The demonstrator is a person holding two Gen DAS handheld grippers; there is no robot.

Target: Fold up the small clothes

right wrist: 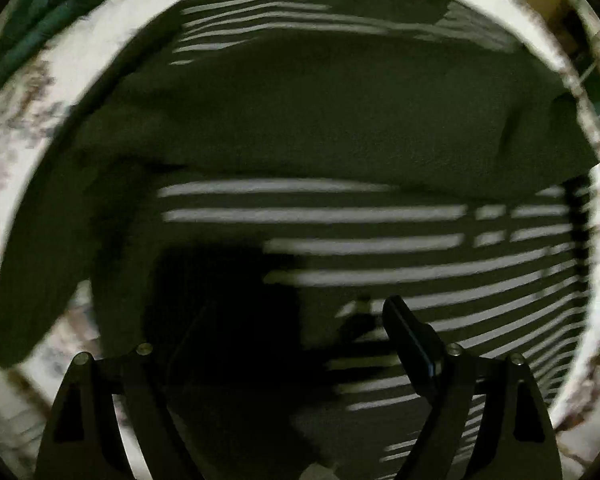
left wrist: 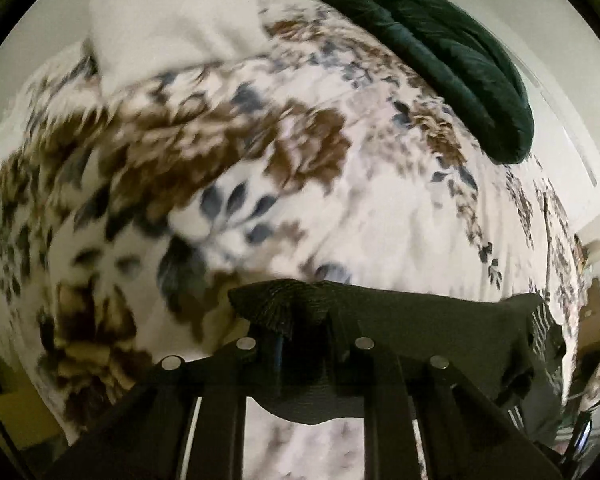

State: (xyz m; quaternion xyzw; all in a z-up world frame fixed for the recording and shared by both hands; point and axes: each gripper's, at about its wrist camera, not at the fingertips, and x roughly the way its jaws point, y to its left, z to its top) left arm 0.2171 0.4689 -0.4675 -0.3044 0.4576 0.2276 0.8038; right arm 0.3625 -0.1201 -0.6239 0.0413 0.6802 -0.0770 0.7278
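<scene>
A dark green knit sweater with white stripes (right wrist: 340, 128) lies spread on a floral blanket (left wrist: 340, 208). In the left wrist view my left gripper (left wrist: 306, 332) is shut on a ribbed edge of the sweater (left wrist: 420, 320), held just above the blanket. In the right wrist view my right gripper (right wrist: 300, 320) hovers close over the sweater's striped body with its jaws wide apart. Its right finger (right wrist: 410, 336) shows clearly; the left finger is lost in dark shadow. Nothing is between them.
A dark green quilted jacket (left wrist: 440, 60) lies at the far right of the bed. A white folded cloth (left wrist: 172, 24) sits at the far left. A wall and cardboard boxes (left wrist: 592, 316) stand beyond the bed's right edge.
</scene>
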